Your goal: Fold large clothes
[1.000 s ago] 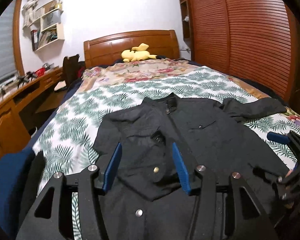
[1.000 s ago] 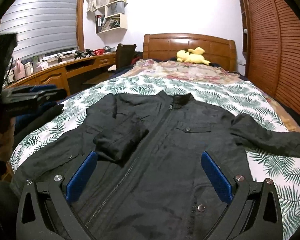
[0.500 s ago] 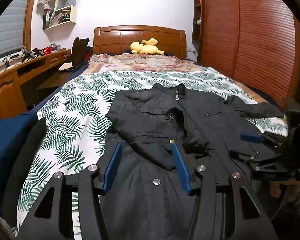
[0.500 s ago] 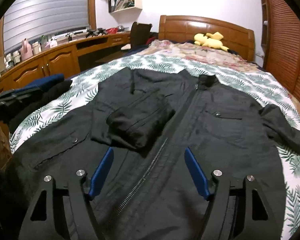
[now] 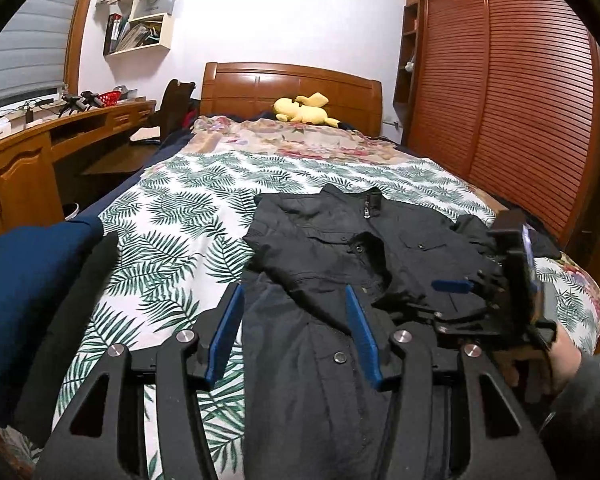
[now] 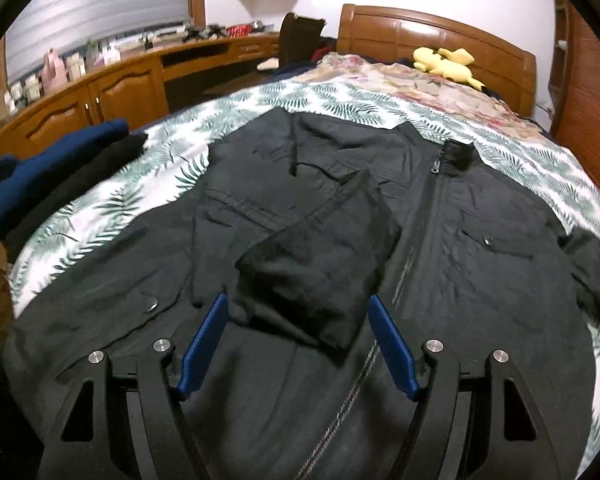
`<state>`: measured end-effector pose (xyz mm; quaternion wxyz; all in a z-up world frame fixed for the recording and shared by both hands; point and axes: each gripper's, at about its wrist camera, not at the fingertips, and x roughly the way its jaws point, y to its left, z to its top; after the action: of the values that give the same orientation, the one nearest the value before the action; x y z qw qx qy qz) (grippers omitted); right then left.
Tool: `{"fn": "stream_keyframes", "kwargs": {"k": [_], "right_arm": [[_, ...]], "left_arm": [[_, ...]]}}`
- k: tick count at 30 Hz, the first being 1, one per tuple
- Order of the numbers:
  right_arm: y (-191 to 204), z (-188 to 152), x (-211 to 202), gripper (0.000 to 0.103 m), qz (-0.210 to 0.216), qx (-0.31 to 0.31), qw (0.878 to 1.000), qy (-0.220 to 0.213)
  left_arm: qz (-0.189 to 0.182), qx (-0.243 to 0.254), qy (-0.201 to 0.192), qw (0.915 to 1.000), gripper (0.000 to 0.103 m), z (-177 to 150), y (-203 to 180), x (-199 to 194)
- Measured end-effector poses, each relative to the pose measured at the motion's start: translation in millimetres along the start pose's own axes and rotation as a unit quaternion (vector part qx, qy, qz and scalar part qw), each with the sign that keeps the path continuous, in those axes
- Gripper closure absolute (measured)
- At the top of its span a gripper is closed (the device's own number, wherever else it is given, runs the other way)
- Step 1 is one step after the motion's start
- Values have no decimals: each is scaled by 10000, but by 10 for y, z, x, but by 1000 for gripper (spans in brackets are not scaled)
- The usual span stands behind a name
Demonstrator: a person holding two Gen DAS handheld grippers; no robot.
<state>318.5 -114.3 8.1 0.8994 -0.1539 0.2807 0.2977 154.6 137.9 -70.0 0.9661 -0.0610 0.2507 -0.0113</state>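
Jacket (image 6: 480, 280) hem cut off below (black, creased, zipped); left gripper (image 5: 294, 332) and right gripper (image 6: 300, 344) jaws spread, empty.

Black jacket (image 5: 340, 264) flat on leaf-print bedspread (image 5: 172, 216), between open left hand-held gripper (image 5: 292, 320) fingers.

No legible text, label, brand, number or sign in either wrist view. The box on the wall shelf (image 5: 153, 7) carries a dark mark on its front, too small and blurred to read. The spines of the binders and books (image 5: 118, 34) on that shelf show no readable lettering. The black jacket (image 6: 380, 240) shows no readable tag.
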Motion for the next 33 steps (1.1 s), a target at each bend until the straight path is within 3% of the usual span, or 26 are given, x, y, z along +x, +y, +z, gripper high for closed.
{"fn": "stream_keyframes", "kwargs": {"k": [6, 8, 11, 23, 27, 33], "right_arm": [[-83, 118, 296, 33, -213, -353, 9978, 519], [-113, 148, 304, 69, -208, -375, 9977, 527], [-178, 161, 168, 85, -192, -296, 9989, 297], [-448, -174, -1167, 88, -423, 307, 9915, -1188], [-480, -347, -1351, 88, -625, 437, 9888, -1284], [-435, -652, -1178, 87, -783, 627, 9916, -812]], "left_arm": [[20, 37, -12, 10000, 50, -12, 20, -44], [-14, 63, -18, 10000, 50, -16, 9, -71], [-50, 154, -10, 9999, 50, -26, -33, -76], [-294, 322, 29, 9990, 50, -18, -283, -52], [-359, 338, 64, 9988, 50, -4, -385, 0], [-425, 386, 100, 9983, 50, 10, -552, 91]]}}
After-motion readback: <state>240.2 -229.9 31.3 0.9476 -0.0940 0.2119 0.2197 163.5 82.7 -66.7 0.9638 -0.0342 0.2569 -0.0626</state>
